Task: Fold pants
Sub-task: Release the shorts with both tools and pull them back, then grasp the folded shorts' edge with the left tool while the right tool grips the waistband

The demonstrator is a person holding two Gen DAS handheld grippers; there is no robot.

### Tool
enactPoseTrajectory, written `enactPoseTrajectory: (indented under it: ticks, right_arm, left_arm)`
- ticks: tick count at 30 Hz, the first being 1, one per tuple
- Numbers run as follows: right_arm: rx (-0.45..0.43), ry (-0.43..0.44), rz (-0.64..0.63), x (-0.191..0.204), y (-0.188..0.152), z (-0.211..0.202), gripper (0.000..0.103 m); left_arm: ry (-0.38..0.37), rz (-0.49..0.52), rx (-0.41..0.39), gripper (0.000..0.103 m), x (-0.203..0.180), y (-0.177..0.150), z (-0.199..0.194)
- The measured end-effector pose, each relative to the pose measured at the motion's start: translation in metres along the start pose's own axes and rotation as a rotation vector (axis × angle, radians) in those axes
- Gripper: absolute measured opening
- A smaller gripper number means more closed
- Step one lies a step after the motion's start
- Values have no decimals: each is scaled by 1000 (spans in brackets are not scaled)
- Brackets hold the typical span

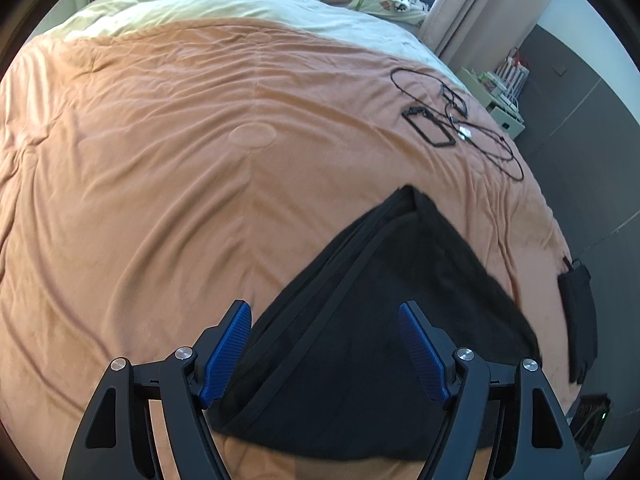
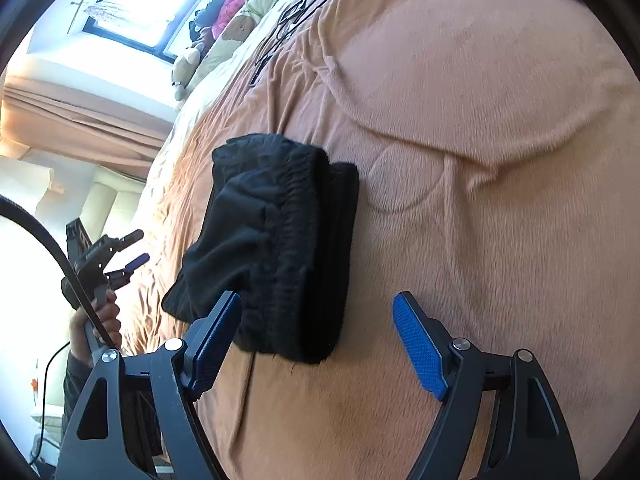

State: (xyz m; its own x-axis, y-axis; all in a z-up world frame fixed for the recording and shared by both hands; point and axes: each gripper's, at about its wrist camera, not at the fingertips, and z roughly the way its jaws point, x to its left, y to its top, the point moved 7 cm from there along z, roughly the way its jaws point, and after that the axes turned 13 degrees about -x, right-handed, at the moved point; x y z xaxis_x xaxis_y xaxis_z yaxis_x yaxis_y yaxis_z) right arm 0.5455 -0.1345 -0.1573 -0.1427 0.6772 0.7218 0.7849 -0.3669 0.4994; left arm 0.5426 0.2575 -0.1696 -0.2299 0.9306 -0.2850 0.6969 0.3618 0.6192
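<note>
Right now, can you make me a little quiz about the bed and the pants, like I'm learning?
1. True or false: the black pants lie folded on the orange blanket.
2. Are the jaws of the right gripper A) open with nothing held, or B) clamped on the pants?
3. What thin black thing lies looped on the blanket, far from the pants?

Key: 1 true. 2 A; the left gripper is open too. 3 a cable.

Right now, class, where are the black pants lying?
The folded black pants lie on the orange blanket, centre-left in the right wrist view, beyond the open right gripper; neither gripper holds them.
</note>
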Motion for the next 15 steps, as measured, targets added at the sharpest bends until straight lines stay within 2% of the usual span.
enactPoseTrajectory:
  ticks: [7,15]
  right_arm:
    - [25,9,6,-3,-6,2,77]
    - [43,23,-7,-1,-5,14,77]
  left_arm:
    - [-17,24,43,78,19,-35,-15]
    - [-25,53,106,78,34,-68,1]
